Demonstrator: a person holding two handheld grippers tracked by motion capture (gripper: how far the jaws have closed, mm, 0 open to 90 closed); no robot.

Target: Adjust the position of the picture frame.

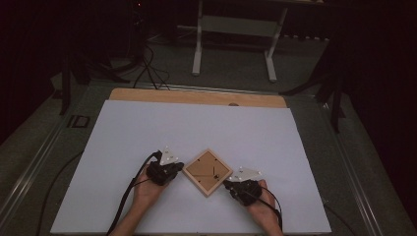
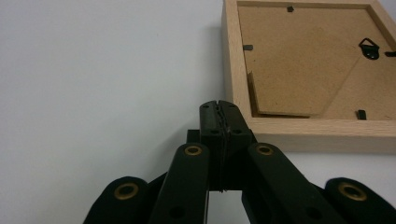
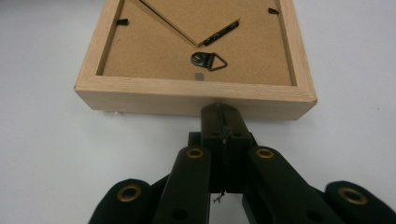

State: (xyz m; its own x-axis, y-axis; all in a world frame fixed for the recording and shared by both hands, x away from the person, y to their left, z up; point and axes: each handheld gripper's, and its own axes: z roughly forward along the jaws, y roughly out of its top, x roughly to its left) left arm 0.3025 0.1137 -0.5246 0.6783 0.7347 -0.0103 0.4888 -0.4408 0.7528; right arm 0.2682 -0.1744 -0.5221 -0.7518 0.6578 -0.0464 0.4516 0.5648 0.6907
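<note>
Flanking the wooden frame [image 1: 207, 172], left gripper [image 1: 180, 167] and right gripper [image 1: 227, 185], both pressed together, meet its edges.

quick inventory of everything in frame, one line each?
picture frame: 1, light wood, face down mid-sheet, brown backing up
hanger ring: 1, dark metal, on the backing
white sheet: 1, covers the tabletop
table edge: 1, wood strip, far side
desk legs: 1 set, white, on the floor behind
left gripper: 1, black, shut, at the frame's left edge
right gripper: 1, black, shut, at the frame's right side
hands: 2, near edge
</note>
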